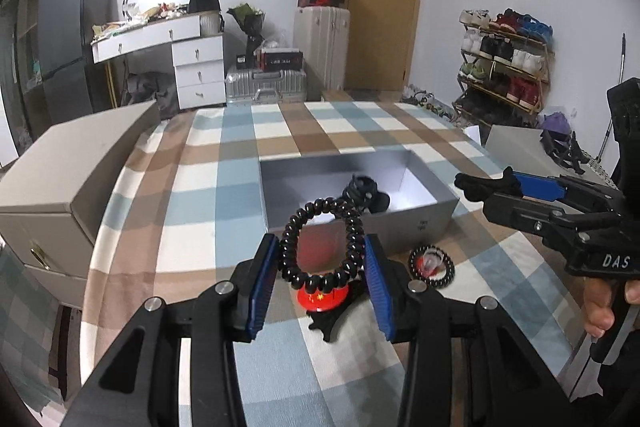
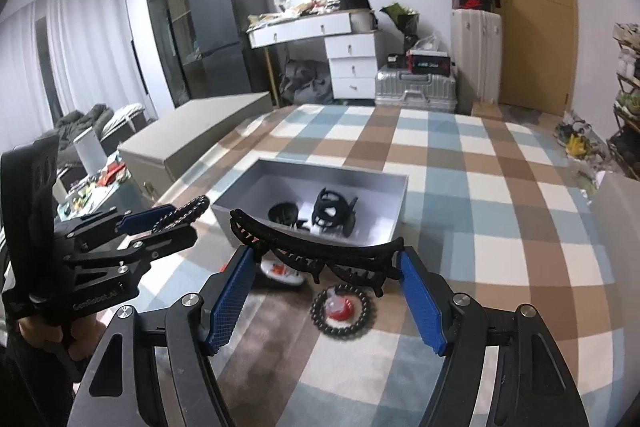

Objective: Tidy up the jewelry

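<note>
Left tongs (image 1: 322,281) hold a black spiral hair tie (image 1: 321,243) upright between the 2 blue pads, pinched at its left and right sides, above the checked worktop (image 1: 200,187). Seen from the right wrist view, the same tie (image 2: 181,217) juts forward edge-on from the left tongs (image 2: 172,223).

Right tongs (image 2: 326,267) hold a long black toothed hair clip (image 2: 316,251) crosswise, its ends pressed against both blue pads (image 2: 232,295); the spread is wide. In the left wrist view the right tongs (image 1: 484,187) sit at the right, just beside the box's right end, with the clip's end showing at the tip.

Open grey box (image 1: 416,223) stands on the worktop ahead of both tongs. Inside: 2 black claw clips, the larger one (image 2: 334,213) and a smaller one (image 2: 284,213), close together.

On the worktop near the box: a second black spiral tie (image 2: 341,309) lying flat around a small red and clear object (image 2: 338,308). A red item (image 1: 320,297) lies below the left tongs; identity unclear. A white item with orange marks (image 2: 280,273) lies near the right tongs' left pad.
</note>
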A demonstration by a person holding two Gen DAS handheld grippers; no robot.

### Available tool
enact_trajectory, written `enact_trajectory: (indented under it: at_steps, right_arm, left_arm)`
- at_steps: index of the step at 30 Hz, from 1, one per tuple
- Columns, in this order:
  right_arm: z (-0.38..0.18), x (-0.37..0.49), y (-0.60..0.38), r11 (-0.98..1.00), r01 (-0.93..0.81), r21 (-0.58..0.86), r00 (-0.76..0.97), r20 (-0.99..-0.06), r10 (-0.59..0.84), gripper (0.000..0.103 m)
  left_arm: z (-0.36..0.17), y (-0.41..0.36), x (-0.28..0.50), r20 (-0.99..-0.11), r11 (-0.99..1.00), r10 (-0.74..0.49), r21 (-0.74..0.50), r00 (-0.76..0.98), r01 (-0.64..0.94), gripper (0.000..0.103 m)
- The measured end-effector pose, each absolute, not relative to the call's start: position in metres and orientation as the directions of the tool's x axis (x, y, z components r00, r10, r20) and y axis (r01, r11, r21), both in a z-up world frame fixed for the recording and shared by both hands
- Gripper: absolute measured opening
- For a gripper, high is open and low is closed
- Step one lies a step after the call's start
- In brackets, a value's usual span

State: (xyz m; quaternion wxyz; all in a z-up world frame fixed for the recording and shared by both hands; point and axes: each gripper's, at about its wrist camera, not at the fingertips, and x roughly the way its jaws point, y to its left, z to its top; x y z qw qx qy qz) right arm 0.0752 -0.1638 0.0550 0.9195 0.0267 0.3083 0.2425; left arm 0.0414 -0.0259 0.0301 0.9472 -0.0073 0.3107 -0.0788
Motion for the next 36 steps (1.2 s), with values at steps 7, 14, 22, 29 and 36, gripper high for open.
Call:
enact_trajectory:
  at_steps: [7, 14, 22, 29, 36]
  right_arm:
    - [0.063, 0.084, -0.177, 0.89, -0.383, 0.247, 0.718, -0.527, 0.455, 0.072]
    - [0.066, 0.091, -0.184, 0.892, -0.377, 0.249, 0.723, -0.522, 0.452, 0.072]
    - [0.07, 0.099, -0.183, 0.899, -0.362, 0.247, 0.74, -0.511, 0.438, 0.072]
    - [0.065, 0.108, -0.176, 0.895, -0.366, 0.256, 0.73, -0.517, 0.447, 0.072]
    - [0.054, 0.12, -0.169, 0.896, -0.36, 0.261, 0.717, -0.537, 0.444, 0.072]
  left_arm:
    - [0.038, -0.021, 0.047, -0.574, 0.99, -0.141, -0.067, 0.807, 0.125, 0.037]
    - [0.043, -0.02, 0.052, -0.561, 0.991, -0.13, -0.062, 0.818, 0.115, 0.037]
    - [0.043, -0.015, 0.06, -0.554, 0.991, -0.132, -0.063, 0.822, 0.116, 0.037]
    - [0.04, -0.011, 0.069, -0.562, 0.992, -0.126, -0.071, 0.818, 0.104, 0.037]
    - [0.037, -0.016, 0.081, -0.57, 0.993, -0.12, -0.052, 0.813, 0.11, 0.037]
